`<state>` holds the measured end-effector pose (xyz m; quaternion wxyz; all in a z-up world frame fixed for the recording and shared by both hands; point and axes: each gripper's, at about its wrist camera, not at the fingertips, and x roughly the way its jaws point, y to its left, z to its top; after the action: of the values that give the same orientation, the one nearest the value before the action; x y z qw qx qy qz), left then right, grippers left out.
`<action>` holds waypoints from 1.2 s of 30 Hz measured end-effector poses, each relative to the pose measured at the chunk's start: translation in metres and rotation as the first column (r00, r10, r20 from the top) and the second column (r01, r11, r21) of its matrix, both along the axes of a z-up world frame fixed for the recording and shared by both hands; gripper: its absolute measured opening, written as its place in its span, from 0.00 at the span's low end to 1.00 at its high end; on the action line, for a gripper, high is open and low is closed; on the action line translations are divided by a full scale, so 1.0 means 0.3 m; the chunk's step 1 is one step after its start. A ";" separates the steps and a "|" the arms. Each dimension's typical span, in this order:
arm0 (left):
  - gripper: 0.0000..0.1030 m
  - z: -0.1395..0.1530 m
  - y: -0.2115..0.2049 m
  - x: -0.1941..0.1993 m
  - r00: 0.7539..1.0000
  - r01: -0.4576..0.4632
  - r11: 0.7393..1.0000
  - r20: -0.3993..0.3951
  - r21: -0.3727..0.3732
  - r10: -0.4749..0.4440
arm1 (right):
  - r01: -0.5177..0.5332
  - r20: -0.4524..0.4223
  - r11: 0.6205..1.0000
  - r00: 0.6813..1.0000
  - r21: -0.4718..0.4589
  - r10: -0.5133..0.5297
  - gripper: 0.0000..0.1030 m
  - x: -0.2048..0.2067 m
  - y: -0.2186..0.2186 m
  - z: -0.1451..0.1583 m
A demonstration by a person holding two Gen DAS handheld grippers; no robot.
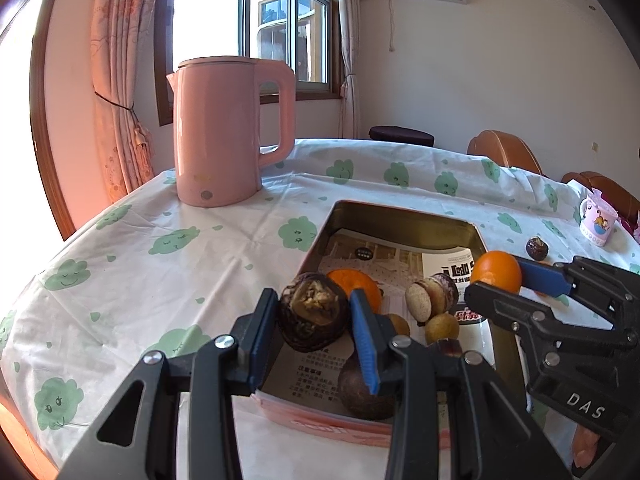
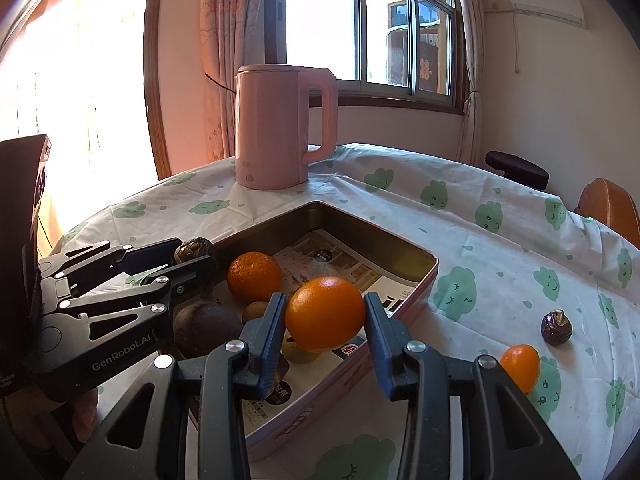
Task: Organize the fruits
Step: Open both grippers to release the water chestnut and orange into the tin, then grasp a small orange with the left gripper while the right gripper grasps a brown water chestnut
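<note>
Fruit poised over the tin in both claws

The left gripper (image 1: 314, 316) is clamped on a dark brown wrinkled fruit (image 1: 312, 312), and the right gripper (image 2: 325, 316) on a round orange (image 2: 325, 313); both hang above the rectangular metal tin (image 2: 400, 240). Each should probably be lowered onto a bare patch of the paper lining before its jaws part, clear of the orange already inside (image 2: 254, 276). On the cloud-print tablecloth (image 2: 500, 248), a small orange (image 2: 519, 366) and a dark fruit (image 2: 556, 327) wait at four o'clock of the tin. A pink electric kettle (image 2: 280, 128) stands at twelve o'clock, beneath the window.
</note>
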<state>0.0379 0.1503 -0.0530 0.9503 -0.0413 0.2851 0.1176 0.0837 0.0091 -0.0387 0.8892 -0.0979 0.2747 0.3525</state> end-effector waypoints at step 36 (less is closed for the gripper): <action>0.85 0.107 -0.162 -0.017 0.991 0.081 0.997 0.107 0.005 -0.081 | 0.171 0.064 0.985 0.983 0.013 -0.171 0.73 -0.010 -0.282 0.031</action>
<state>0.0329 0.1018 -0.0209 0.9682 -0.0359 0.2353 0.0766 0.0808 -0.0755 -0.0293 0.9250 -0.0821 0.2519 0.2724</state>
